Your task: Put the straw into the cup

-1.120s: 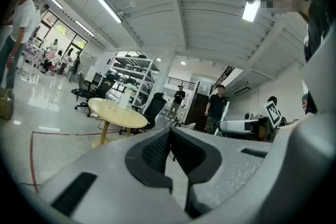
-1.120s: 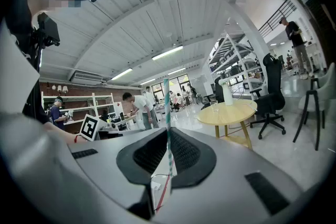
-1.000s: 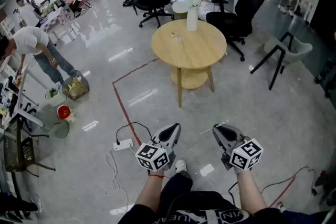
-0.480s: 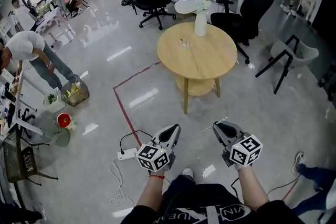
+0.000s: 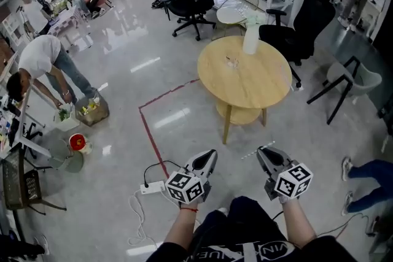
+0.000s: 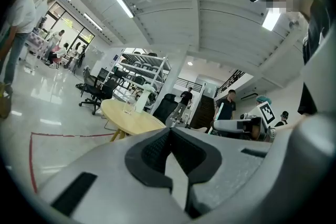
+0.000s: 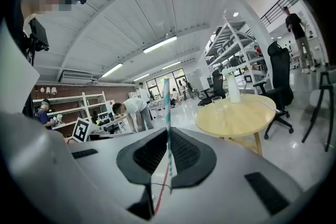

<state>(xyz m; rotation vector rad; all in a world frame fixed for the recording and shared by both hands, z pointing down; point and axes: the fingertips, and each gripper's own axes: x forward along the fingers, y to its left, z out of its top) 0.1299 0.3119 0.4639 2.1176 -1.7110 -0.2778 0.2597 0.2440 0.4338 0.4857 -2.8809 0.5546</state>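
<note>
The right gripper (image 5: 265,154) is clenched on the straw (image 7: 166,107), a thin teal-and-white striped one pinched low down between the jaws. In the right gripper view its long axis stands upright, crosswise to the way the gripper points, with most of its length rising above the jaw tips. In the head view it is too thin to make out, so its exact lean is hard to judge. The left gripper (image 5: 209,156) has its jaws closed tip to tip with nothing between them. The cup (image 5: 231,61), a small clear glass, stands upright with its mouth up on the round wooden table (image 5: 258,86), near a tall white bottle (image 5: 250,40) at the far edge. That table is well apart from both grippers, across open floor straight ahead of the person. In the head view the cup lies about between the lines of the two grippers, so neither hand is clearly nearer; the right one matters, since it carries the straw. From the right gripper's own view the cup sits beyond and to the right of the straw. The straw already stands roughly parallel to the cup's axis, so what is left is probably to close the gap, bring the lower end above the rim and lower it in.
</note>
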